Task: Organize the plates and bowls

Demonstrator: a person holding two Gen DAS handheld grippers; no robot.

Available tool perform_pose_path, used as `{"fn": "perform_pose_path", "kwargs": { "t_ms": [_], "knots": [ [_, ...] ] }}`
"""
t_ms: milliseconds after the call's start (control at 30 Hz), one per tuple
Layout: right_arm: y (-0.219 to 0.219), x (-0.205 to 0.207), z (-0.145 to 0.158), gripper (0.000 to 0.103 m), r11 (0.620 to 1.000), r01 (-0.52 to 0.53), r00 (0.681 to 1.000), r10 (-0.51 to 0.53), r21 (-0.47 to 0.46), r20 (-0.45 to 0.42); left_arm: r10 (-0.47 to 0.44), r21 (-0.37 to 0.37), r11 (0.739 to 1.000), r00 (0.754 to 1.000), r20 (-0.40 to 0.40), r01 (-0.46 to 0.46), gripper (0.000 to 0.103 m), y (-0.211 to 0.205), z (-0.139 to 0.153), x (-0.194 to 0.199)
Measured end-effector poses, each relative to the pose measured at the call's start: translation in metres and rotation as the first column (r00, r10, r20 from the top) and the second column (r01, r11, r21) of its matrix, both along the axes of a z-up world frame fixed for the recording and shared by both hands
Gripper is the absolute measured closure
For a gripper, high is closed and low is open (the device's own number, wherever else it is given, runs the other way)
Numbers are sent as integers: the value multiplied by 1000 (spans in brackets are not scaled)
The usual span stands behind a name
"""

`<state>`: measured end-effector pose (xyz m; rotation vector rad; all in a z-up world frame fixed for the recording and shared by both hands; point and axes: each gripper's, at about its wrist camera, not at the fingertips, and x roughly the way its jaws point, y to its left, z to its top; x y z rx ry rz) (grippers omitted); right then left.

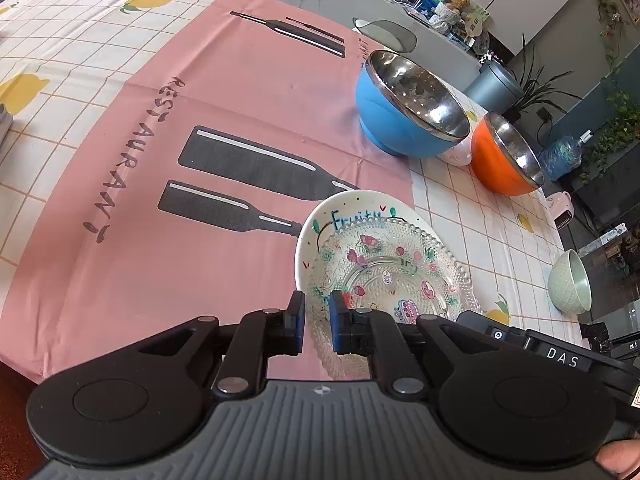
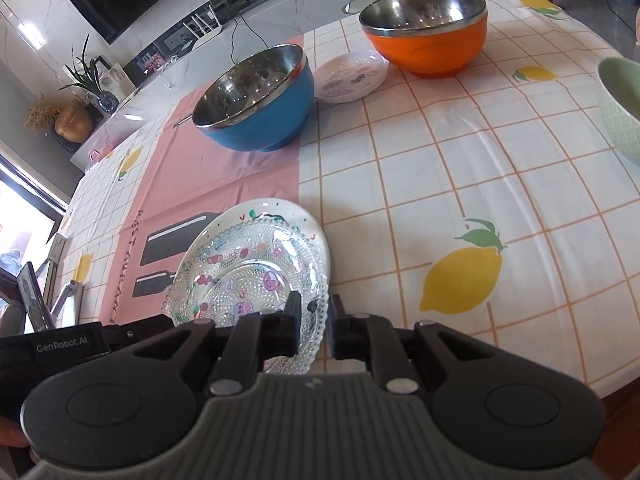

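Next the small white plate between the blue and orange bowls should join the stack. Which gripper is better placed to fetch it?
Probably the right gripper. The small white plate lies on its side of the table, in plain view ahead. From the left gripper the blue bowl hides most of it. Both sit at the glass plate.

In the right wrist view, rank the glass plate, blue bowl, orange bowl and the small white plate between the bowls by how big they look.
1. Glass plate, though it sits nearest the camera, which inflates it.
2. Blue bowl and orange bowl: they look about alike, so no ranking between them.
3. Small white plate, clearly smallest.
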<state>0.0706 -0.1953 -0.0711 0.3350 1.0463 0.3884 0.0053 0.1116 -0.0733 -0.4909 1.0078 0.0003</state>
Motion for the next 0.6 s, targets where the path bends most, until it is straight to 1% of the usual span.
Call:
{"fn": "perform_pose_path", "kwargs": {
  "t_ms": [33, 100, 167, 233, 300, 367, 400, 500, 533, 600],
  "knots": [
    [-1, 0, 0, 89, 1000, 3, 1000, -3, 5, 3, -3, 5, 1000, 1000, 8, 3, 88, 0, 1, -1],
    [-3, -3, 2, 88, 1000, 11, 1000, -11, 12, 14, -16, 22, 1000, 999, 28, 15, 79, -1, 6, -3],
    [-5, -6, 7, 85, 1000, 16, 999, -16, 6, 31, -17, 48, 999, 999, 36, 15, 67, -2, 11, -7],
    [-7, -11, 11, 74, 1000, 19, 999, -19, -5, 42, -14, 59, 998, 999, 31, 12, 60, -1, 13, -11],
    [-9, -18, 14, 72, 1000, 22, 999, -22, -6, 47, -13, 34, 999, 1000, 8, 13, 59, 1, 11, -16],
    [-11, -24, 14, 72, 1000, 26, 999, -26, 5, 27, -9, -26, 1000, 1000, -29, 8, 59, 4, 5, -21],
    [-13, -28, 13, 72, 999, 30, 999, -30, 14, 12, -6, -53, 999, 999, -45, 3, 59, 6, 3, -24],
    [-16, -33, 7, 65, 999, 32, 998, -30, 42, -61, -6, -114, 993, 997, -72, -2, 59, 6, -3, -30],
    [-16, -34, 4, 64, 998, 30, 996, -25, 54, -87, -12, -133, 991, 997, -76, 2, 59, 5, -4, -31],
    [-15, -36, 0, 65, 997, 28, 994, -20, 74, -105, -24, -166, 986, 997, -78, 11, 59, 2, -7, -33]
  ]
}}
